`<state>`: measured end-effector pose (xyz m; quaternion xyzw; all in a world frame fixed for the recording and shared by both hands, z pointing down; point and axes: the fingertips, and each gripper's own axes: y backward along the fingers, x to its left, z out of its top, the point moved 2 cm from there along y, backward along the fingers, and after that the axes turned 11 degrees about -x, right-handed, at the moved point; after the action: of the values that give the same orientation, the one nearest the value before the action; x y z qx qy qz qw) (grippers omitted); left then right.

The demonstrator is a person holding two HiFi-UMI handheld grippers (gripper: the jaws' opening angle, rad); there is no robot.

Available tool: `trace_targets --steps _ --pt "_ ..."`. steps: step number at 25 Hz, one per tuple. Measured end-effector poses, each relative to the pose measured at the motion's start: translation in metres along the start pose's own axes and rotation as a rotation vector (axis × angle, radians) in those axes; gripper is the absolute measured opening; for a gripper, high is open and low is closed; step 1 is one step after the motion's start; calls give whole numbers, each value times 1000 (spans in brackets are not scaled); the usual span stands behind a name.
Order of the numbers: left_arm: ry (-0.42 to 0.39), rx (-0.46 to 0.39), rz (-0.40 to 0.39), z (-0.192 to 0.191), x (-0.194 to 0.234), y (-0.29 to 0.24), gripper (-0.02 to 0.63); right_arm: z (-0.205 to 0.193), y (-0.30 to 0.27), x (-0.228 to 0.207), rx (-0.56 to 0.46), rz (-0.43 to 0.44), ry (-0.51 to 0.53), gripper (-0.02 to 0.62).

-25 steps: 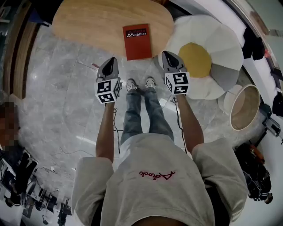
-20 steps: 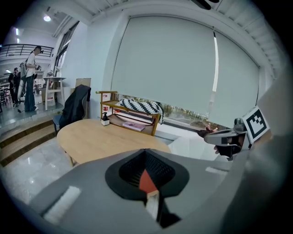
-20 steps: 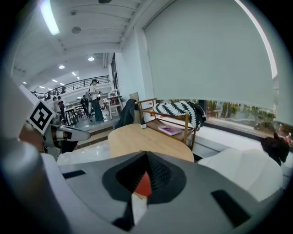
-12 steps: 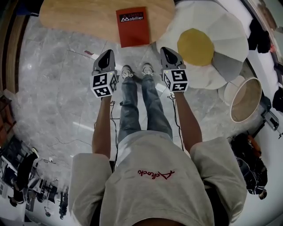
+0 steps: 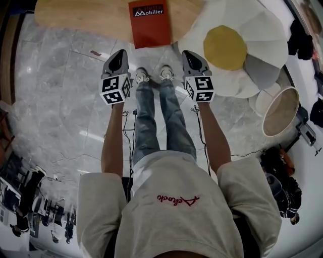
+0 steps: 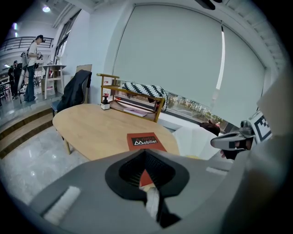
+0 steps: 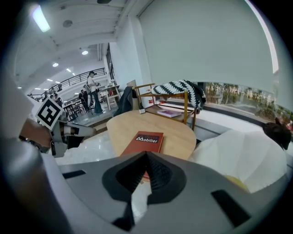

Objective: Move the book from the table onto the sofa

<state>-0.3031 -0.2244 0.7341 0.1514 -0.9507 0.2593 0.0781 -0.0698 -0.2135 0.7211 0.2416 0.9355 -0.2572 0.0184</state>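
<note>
A red book (image 5: 150, 22) with white print lies flat on the near end of the oval wooden table (image 5: 75, 15). To its right stands the white egg-shaped sofa (image 5: 252, 35) with a yellow centre. My left gripper (image 5: 120, 54) and right gripper (image 5: 192, 54) are held side by side short of the table, above the floor and the person's shoes, both shut and empty. In the left gripper view the book (image 6: 147, 141) lies just beyond the closed jaws. The right gripper view shows the book (image 7: 146, 140) ahead and the sofa (image 7: 242, 151) at the right.
A wooden rack (image 6: 132, 100) with a striped cloth stands at the table's far end, next to a chair with a dark jacket (image 6: 73, 91). A round wooden tub (image 5: 280, 118) and dark bags (image 5: 282, 186) lie at the right. People stand far off on steps (image 6: 27, 119).
Both grippers have come down together, still shut and empty. In the head view the book and table have slid toward the top edge.
</note>
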Motion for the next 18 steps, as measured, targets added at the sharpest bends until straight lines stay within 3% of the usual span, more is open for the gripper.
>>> trace_targets --steps 18 --pt "57 100 -7 -51 24 -79 9 -35 -98 -15 63 48 -34 9"
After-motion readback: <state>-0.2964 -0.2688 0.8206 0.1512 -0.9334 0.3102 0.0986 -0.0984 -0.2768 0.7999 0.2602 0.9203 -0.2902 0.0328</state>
